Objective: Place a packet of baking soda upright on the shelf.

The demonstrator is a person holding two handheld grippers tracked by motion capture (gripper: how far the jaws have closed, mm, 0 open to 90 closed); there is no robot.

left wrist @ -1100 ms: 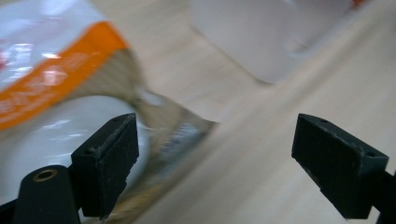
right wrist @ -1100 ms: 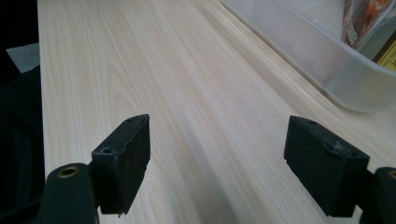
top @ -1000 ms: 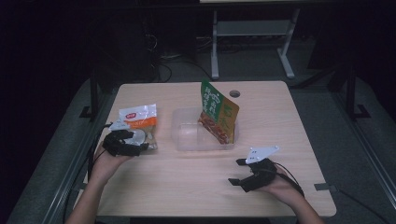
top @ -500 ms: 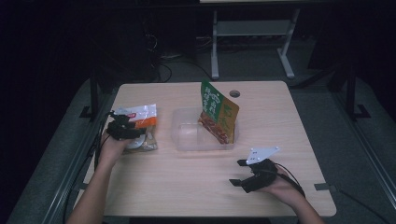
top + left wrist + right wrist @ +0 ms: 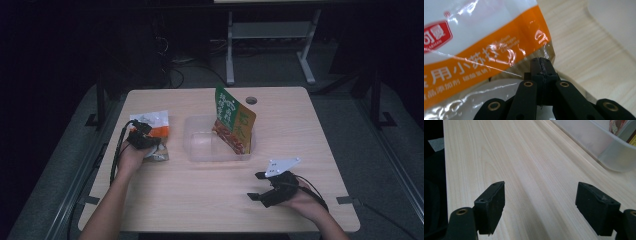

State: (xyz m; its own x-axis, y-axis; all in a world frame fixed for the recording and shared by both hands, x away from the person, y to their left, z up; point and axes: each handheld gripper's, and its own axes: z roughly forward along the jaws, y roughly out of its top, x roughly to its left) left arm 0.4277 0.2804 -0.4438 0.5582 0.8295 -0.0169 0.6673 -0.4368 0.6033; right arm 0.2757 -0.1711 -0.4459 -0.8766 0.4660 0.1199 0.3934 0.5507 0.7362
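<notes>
An orange-and-white snack bag (image 5: pixel 160 124) lies flat on the left of the table. My left gripper (image 5: pixel 151 148) rests on the bag's near edge. In the left gripper view the bag (image 5: pixel 486 47) is close up, and my left gripper (image 5: pixel 541 67) has just been closing, its pads pressed together on the bag's clear bottom corner. My right gripper (image 5: pixel 256 186) lies low over the table at the front right, held by a hand. It is open, and my right gripper (image 5: pixel 540 207) has only bare wood between its pads.
A clear plastic container (image 5: pixel 200 150) sits mid-table with a green-and-orange pouch (image 5: pixel 234 120) standing tilted in its right end. Its rim (image 5: pixel 599 147) shows at the upper right of the right gripper view. A cable hole (image 5: pixel 251 100) is at the table's far edge.
My left gripper moved forward and down onto the snack bag, and its jaws went from wide apart to shut. The right gripper stayed where it was.
</notes>
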